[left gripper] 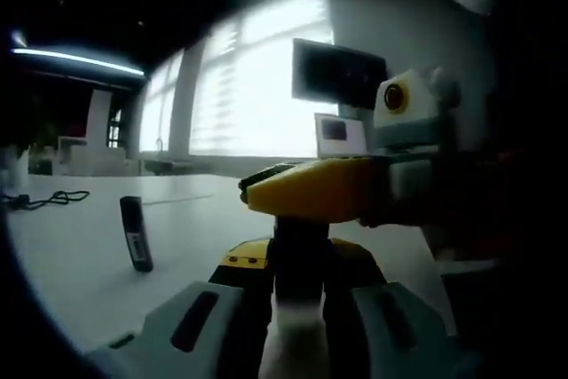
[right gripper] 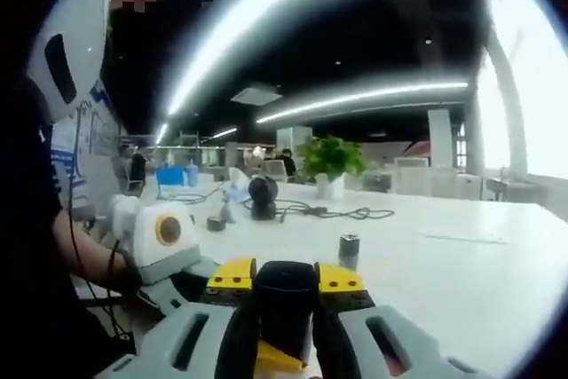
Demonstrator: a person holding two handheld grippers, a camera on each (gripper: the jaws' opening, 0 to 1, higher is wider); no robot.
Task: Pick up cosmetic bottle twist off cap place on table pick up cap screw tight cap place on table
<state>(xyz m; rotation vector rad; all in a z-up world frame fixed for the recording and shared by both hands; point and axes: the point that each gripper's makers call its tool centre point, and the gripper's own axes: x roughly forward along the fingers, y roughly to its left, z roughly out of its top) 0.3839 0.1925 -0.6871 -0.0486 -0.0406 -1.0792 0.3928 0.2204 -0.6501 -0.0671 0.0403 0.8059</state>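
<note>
Cosmetic bottle (left gripper: 297, 308) clamped between left jaws, black cap (right gripper: 286, 295) in right jaws

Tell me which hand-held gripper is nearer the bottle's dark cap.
Right. The right hand-held gripper clamps the cap; the left hand-held gripper holds the bottle lower down.

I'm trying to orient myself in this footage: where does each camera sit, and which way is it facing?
Left gripper view: rides the left hand-held gripper, looking across the white table toward bright windows; the right hand-held gripper crosses in front, closed on the bottle's dark cap.
Right gripper view: rides the right hand-held gripper, facing down the table toward a potted plant; the person's dark sleeve shows at left.
Shared: the cosmetic bottle, clamped by both.
</note>
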